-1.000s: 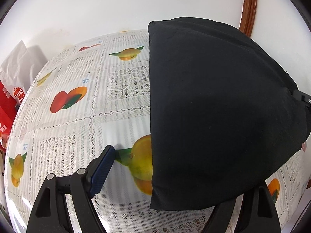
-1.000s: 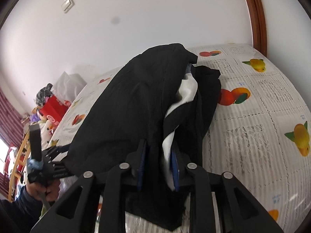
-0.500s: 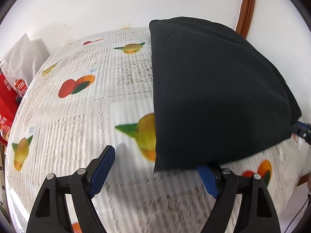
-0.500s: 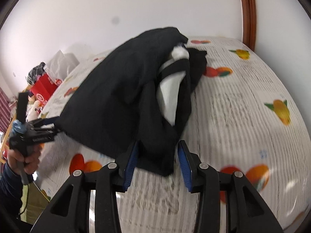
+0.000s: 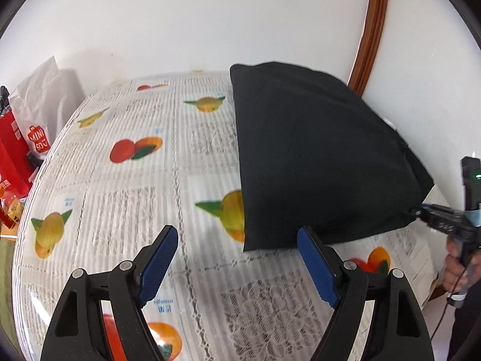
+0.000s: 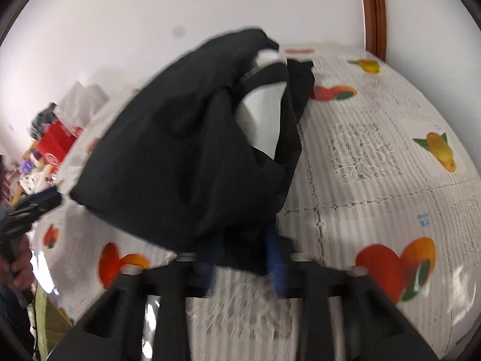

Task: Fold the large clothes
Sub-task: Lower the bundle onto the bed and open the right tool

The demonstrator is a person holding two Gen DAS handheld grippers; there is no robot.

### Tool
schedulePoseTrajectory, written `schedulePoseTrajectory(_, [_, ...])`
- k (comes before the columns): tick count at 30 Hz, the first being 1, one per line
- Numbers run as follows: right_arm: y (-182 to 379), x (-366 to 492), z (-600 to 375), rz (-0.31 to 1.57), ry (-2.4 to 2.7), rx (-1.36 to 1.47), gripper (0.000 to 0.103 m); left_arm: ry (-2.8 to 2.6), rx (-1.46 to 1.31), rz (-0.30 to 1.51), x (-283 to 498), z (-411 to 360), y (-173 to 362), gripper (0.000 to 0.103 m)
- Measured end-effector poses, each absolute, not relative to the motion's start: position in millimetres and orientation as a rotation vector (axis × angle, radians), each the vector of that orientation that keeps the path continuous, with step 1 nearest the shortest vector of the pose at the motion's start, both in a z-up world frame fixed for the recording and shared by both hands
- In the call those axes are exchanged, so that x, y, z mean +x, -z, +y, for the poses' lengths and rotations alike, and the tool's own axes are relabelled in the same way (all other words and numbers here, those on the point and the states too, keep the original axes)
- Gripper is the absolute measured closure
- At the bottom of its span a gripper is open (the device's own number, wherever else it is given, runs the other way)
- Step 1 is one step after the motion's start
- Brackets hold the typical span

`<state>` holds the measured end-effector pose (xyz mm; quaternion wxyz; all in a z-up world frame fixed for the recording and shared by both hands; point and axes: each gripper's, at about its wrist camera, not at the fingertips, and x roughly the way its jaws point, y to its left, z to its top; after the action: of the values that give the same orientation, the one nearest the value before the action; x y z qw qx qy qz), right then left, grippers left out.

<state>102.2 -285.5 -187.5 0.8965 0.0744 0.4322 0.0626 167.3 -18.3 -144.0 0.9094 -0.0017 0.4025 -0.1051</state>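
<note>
Showing only from the right wrist, white lining (image 6: 264, 117) inside black garment (image 6: 186, 156); right jaws closing on it, left jaws wide, empty.

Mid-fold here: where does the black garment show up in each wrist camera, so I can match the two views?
Left wrist: black garment fills centre-right, beyond the open left gripper.
Right wrist: black garment fills the centre, its lower edge between the closing right gripper.
Shared landmark: brown wooden trim, upper right.

Both fisheye views are brightly, evenly lit; edges are bent and vignetted black. Right wrist view is motion-blurred throughout. Glare is seen on the tablecloth (image 6: 460, 276); soft shadows are cast.
</note>
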Motion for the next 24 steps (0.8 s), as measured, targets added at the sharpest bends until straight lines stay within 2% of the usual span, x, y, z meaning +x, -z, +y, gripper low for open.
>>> schedulePoseTrajectory(4, [182.9, 118.5, -282.5, 0.869, -0.113, 0.105, 0.089, 0.218, -0.004, 0.826, 180.7, -23.7, 141.6, 0.023])
schedulePoseTrajectory(18, [181.8, 191.0, -260.2, 0.865, -0.131, 0.035, 0.089, 0.144, -0.021, 0.886, 232.2, -15.6, 164.1, 0.023])
schedulePoseTrajectory(20, [182.0, 197.0, -257.1, 0.865, -0.131, 0.046, 0.088, 0.125, -0.021, 0.899, 237.0, -10.5, 167.6, 0.023])
schedulePoseTrajectory(24, [174.3, 196.0, -261.9, 0.858, -0.142, 0.075, 0.079, 0.127, -0.036, 0.918, 240.0, -4.6, 172.8, 0.023])
